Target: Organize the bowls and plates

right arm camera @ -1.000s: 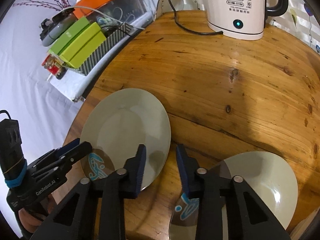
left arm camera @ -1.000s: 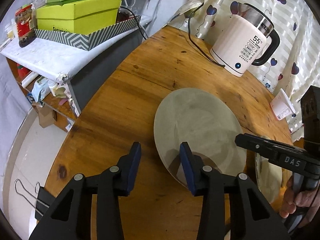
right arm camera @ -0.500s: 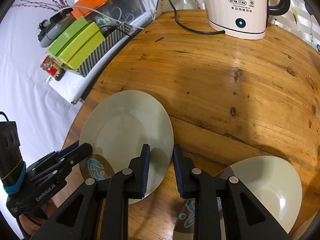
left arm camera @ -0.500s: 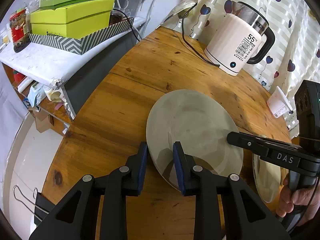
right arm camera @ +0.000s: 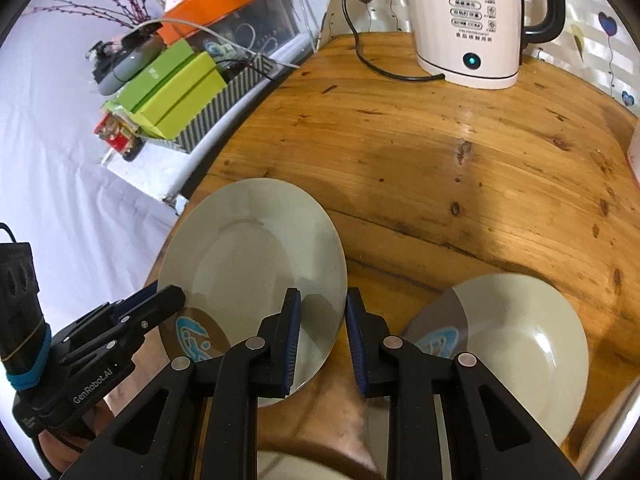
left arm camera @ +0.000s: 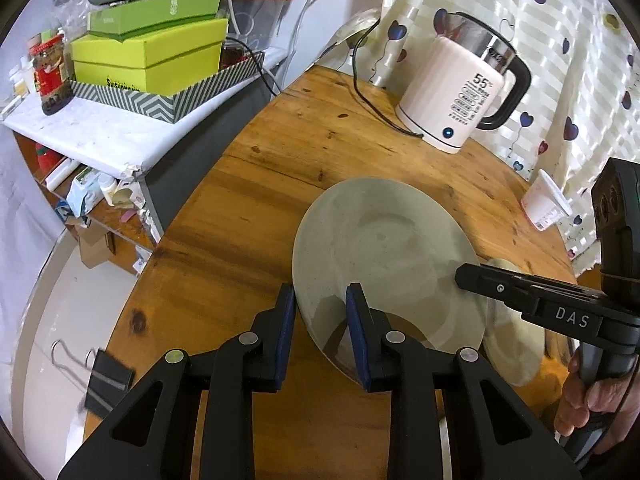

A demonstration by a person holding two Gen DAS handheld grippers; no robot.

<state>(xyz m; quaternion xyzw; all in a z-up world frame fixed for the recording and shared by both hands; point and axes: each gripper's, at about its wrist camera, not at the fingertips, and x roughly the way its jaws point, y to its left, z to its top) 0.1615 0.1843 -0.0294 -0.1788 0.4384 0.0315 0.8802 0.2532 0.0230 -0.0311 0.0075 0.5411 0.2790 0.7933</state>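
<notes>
**Both grippers straddling the rim of the same plate**

I am looking down the left gripper (left arm camera: 320,332) in the lower centre of its view: its blue-padded fingers (left arm camera: 285,332) are standing apart with the near-left rim of the pale grey plate (left arm camera: 384,248) sitting between them, and I cannot tell whether either pad is touching it. The plate is lying on the round wooden surface (left arm camera: 248,208), mid-frame. Past its right edge a second pale dish (left arm camera: 516,340) is showing at the lower right, partly hidden behind the other gripper's fingers.

From the right wrist view, the right gripper (right arm camera: 320,340) is sitting at the lower centre, fingers apart, with the plate's (right arm camera: 248,256) right rim between them; the left finger is overlapping the plate and the right finger is over bare wood. The left gripper (right arm camera: 160,304) is showing at the lower left, at the plate's edge. The second dish (right arm camera: 520,340), with a blue motif on its near side, is resting at the lower right, apart from the plate. A white electric kettle (right arm camera: 472,20) is standing at the top of the frame, its cord trailing left.
</notes>
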